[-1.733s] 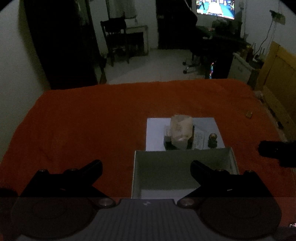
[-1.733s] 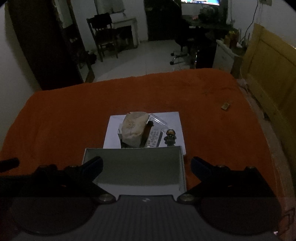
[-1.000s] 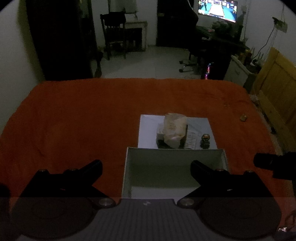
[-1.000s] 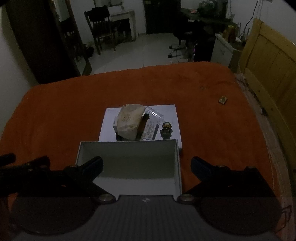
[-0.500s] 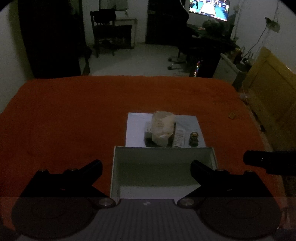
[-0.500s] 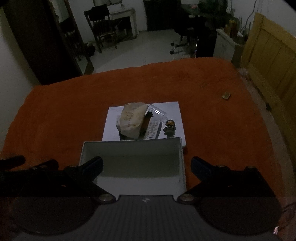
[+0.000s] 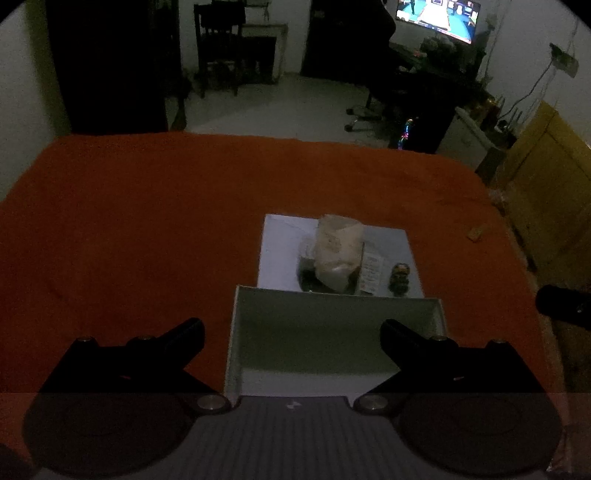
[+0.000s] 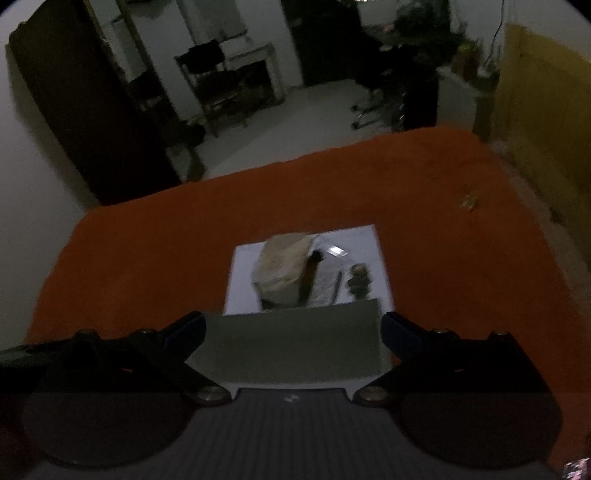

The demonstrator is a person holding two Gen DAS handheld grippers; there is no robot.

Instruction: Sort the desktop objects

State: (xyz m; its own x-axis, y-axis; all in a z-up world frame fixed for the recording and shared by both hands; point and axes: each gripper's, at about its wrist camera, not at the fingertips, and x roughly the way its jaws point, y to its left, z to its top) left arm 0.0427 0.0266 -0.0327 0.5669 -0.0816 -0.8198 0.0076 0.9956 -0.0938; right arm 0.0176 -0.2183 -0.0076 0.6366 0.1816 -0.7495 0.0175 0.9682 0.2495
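Hovering with fingers spread and holding nothing, both grippers (image 7: 291, 328) (image 8: 293, 326) face the white box (image 7: 336, 332), seemingly ready to receive the clutter (image 7: 338, 254) beyond.

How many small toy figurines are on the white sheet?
1: a small dark toy figurine at the right edge of the flat white sheet. The crumpled pale paper bag may hide more.

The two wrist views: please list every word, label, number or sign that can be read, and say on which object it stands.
No text can be read here.
Pale bag: a faint print, too dim to read.
Flat white item beside it: rows of marks, too small to read.
Screen in the room: a bright picture, no legible words.
Gripper body: a small light mark, not legible.
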